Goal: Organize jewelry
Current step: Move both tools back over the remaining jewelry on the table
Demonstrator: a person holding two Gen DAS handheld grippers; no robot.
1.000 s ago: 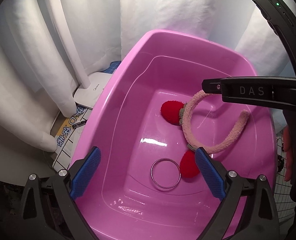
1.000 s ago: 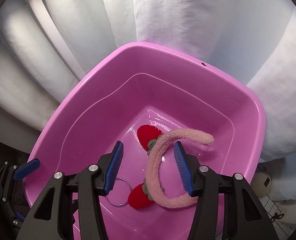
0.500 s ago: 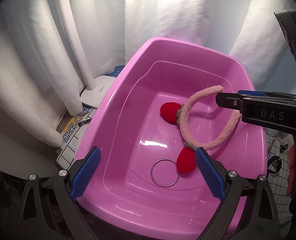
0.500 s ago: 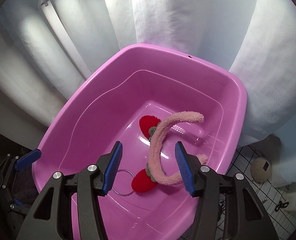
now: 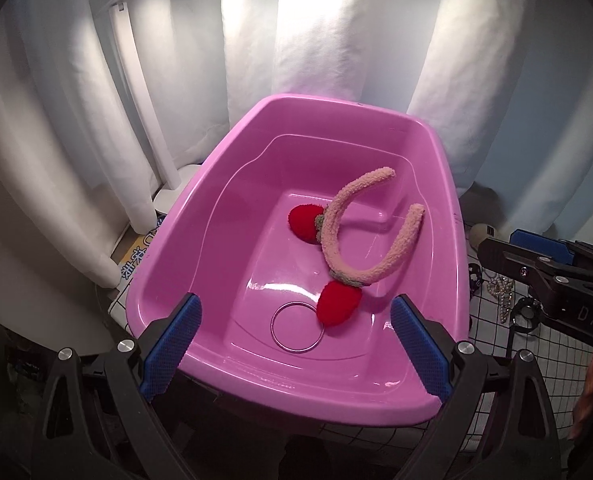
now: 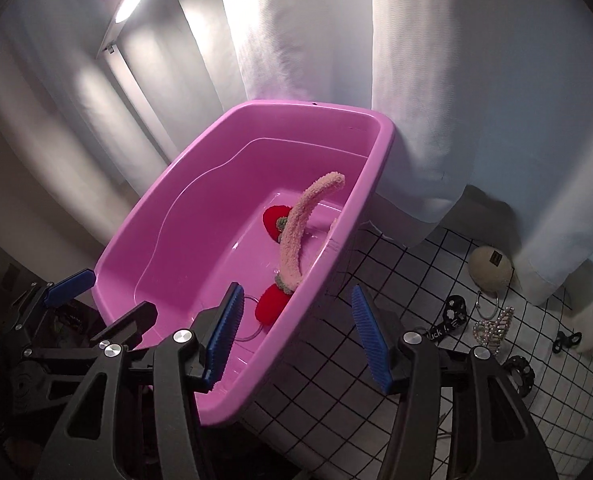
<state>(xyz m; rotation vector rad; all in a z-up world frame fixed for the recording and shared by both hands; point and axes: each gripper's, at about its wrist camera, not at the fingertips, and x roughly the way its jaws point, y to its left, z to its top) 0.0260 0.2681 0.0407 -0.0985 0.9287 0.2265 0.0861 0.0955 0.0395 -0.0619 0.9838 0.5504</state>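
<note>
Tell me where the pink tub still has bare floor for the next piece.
The left half of the pink plastic tub floor is bare, bordered by the left wall and the metal ring. The right half is crowded: the fuzzy pink headband with red pompoms fills it.

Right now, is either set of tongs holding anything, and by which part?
Nothing is held. The left tongs and right tongs both stand open and empty; the headband lies loose in the pink tub.
</note>
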